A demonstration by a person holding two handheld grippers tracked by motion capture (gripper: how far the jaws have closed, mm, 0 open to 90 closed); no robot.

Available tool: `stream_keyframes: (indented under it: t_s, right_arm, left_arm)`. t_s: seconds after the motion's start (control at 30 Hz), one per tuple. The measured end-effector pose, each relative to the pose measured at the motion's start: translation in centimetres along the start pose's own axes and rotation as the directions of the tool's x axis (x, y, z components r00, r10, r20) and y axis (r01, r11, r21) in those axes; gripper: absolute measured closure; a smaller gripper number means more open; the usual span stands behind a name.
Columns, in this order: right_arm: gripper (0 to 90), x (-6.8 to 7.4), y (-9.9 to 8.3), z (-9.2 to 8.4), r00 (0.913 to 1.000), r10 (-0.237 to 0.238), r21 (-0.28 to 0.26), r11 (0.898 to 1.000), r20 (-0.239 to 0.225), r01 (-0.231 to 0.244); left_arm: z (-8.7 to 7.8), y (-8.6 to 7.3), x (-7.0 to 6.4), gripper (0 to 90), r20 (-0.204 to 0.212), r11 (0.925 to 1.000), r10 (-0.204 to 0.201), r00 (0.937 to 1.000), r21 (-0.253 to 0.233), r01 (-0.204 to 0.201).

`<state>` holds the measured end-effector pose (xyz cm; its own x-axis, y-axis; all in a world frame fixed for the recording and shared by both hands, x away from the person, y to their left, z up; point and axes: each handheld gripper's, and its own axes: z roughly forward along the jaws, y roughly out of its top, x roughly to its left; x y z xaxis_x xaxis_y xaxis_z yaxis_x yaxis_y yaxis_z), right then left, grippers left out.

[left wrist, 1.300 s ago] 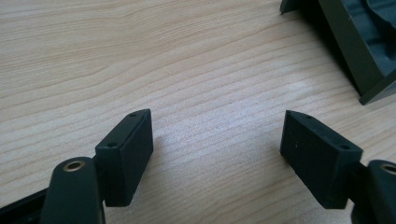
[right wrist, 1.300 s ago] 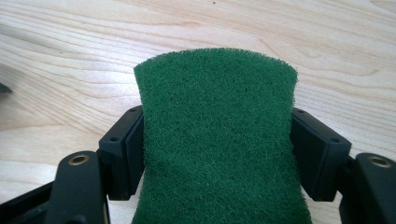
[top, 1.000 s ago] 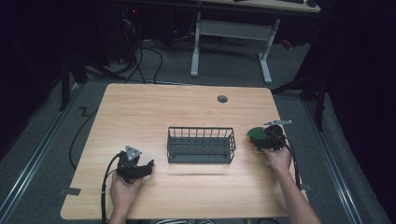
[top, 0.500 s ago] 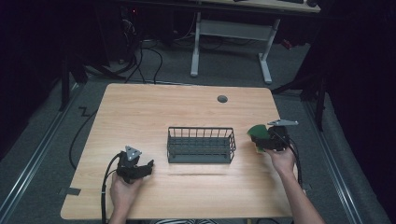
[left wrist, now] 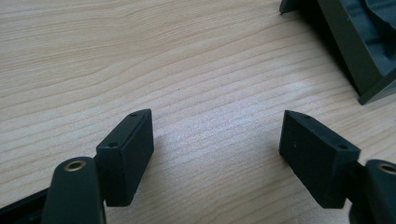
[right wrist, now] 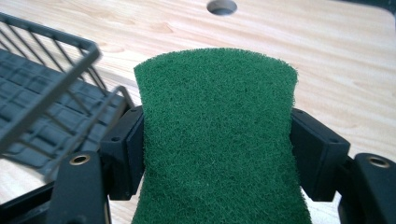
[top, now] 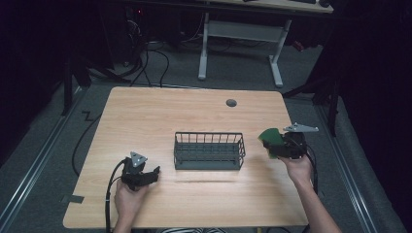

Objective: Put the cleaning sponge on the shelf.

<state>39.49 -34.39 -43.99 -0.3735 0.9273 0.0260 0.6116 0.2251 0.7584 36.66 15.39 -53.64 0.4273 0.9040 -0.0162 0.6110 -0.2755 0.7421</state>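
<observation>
A green scouring pad point(right wrist: 217, 135) is pinched between the jaws of my right gripper point(top: 278, 144), which is shut on it and held just above the table to the right of the dark wire basket point(top: 209, 150). In the high view the pad point(top: 270, 139) sticks out toward the basket's right end. My left gripper point(top: 151, 173) rests low at the front left of the table, open, with bare wood between its jaws. In the left gripper view a corner of the basket point(left wrist: 348, 42) shows at the upper right. The basket's rim point(right wrist: 51, 39) is at the left in the right gripper view.
The wooden table point(top: 145, 116) has a round cable hole point(top: 231, 103) near its far edge. Behind it stand a white desk frame point(top: 240, 39) and cables on the floor point(top: 155, 53). A black cable point(top: 109, 194) trails from the left gripper.
My right gripper has lifted slightly and shifted a little right and up with the green pad in it. The left gripper has stayed put.
</observation>
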Motion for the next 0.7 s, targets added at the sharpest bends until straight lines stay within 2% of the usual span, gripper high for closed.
stream_keyframes:
  t_s: [0.4,0.7]
  right_arm:
    - [29.7,2.3,1.9,-1.7,0.9961,-0.079,-0.044,0.996,-0.038,0.077]
    - [29.6,3.8,3.3,-2.3,0.9918,-0.108,-0.07,0.992,-0.069,0.103]
  left_arm:
    - [0.0,0.0,0.0,26.6,0.001,1.0,0.0,1.0,0.001,0.0]
    - [0.0,0.0,0.0,26.6,0.001,1.0,0.0,1.0,0.001,0.0]
